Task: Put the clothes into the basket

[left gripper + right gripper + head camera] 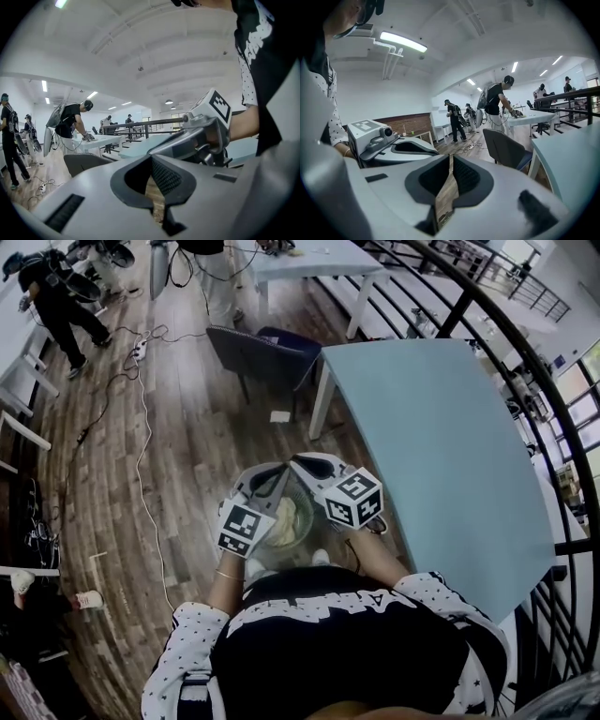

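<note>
Pale cream cloth [284, 518] - lying crumpled inside the round basket [251, 471], on the wooden floor [178, 456] just in front of the person's feet and directly below both grippers. No clear direction to read from it: a loose heap, no sleeve or hem to make out, perhaps a little longer along the line going away from the person, but too small and half covered to be sure.

Left gripper [153, 197]: jaws pressed fully together, nothing between them. Right gripper [444, 187]: jaws almost together with only a thin slit, and through the slit only floor boards - no cloth pinched. Both held side by side above the basket, tips close to each other and pointing forward, a little downward.

Judged from this: placing step most likely finished for this piece, with the cloth already in the basket and both grippers empty. Next move - to look for any further garment. None visible on the light blue table [441, 456] to the right or near the dark chair [267, 352] beyond, so possibly nothing left to pick up.
</note>
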Tool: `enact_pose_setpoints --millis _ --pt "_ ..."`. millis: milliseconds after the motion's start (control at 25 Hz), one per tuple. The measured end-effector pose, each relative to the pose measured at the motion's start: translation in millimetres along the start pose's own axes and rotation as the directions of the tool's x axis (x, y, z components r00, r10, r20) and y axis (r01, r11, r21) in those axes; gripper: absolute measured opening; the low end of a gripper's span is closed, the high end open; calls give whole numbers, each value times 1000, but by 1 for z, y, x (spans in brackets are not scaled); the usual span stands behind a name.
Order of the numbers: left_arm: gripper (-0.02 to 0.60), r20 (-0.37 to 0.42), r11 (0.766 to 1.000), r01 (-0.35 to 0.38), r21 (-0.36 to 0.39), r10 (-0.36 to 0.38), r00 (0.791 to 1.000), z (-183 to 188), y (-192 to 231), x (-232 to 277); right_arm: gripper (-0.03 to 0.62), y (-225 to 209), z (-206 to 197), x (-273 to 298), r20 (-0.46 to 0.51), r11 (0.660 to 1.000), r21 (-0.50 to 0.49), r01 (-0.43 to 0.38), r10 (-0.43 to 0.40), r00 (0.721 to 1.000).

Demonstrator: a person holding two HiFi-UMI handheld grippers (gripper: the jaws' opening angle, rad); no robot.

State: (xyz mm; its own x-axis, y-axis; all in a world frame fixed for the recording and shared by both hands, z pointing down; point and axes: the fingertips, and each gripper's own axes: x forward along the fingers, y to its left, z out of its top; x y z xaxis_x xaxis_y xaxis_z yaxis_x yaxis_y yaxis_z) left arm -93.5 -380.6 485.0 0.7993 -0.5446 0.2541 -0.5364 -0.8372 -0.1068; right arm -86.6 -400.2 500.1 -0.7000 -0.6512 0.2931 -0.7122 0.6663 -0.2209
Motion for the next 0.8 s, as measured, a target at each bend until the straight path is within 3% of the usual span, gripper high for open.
enact_pose_setpoints --millis 800 --pt "15 35 995 40 86 -44 998 22 14 2 41 -9 30 -3 65 998 -14 66 -65 996"
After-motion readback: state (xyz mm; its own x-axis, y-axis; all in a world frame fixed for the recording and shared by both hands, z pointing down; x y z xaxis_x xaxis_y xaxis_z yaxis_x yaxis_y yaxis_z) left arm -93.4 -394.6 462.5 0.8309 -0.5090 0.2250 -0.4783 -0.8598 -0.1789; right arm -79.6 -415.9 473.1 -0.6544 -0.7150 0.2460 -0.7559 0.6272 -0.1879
